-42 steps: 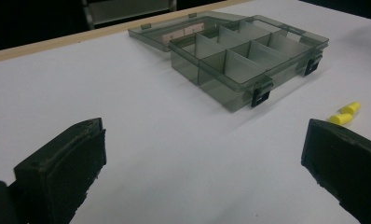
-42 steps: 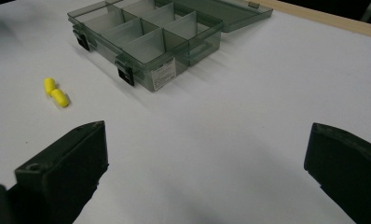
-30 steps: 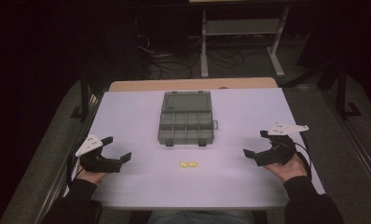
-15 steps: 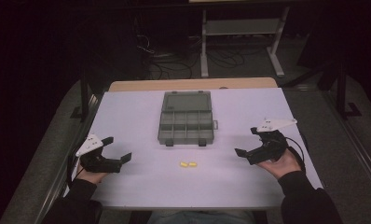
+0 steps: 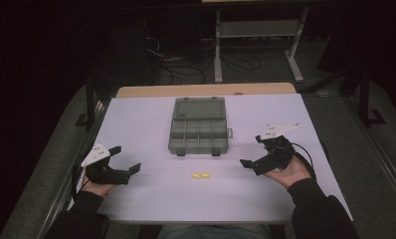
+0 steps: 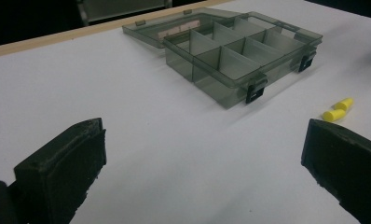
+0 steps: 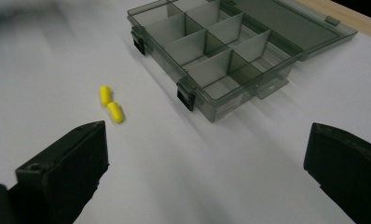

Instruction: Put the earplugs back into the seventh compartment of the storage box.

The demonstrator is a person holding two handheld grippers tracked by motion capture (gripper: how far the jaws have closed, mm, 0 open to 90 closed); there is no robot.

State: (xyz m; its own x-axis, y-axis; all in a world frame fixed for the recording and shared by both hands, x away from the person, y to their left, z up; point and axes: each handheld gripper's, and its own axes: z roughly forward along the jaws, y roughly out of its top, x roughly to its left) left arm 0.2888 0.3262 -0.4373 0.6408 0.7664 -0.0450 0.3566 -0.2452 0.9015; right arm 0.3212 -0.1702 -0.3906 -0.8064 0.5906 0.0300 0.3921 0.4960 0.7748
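my high view looks down over the table point(image 5: 136, 114); both gripper views sit low near opposite side edges, sharing the compartment box point(image 6: 239, 56) mid-table.

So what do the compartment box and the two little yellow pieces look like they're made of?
The compartment box looks like smoky, see-through hard plastic: the dividers and the table show through its glossy walls, and its latches are black. The yellow pieces look matte and rounded, like soft foam plugs or capsules; which one can't be told.
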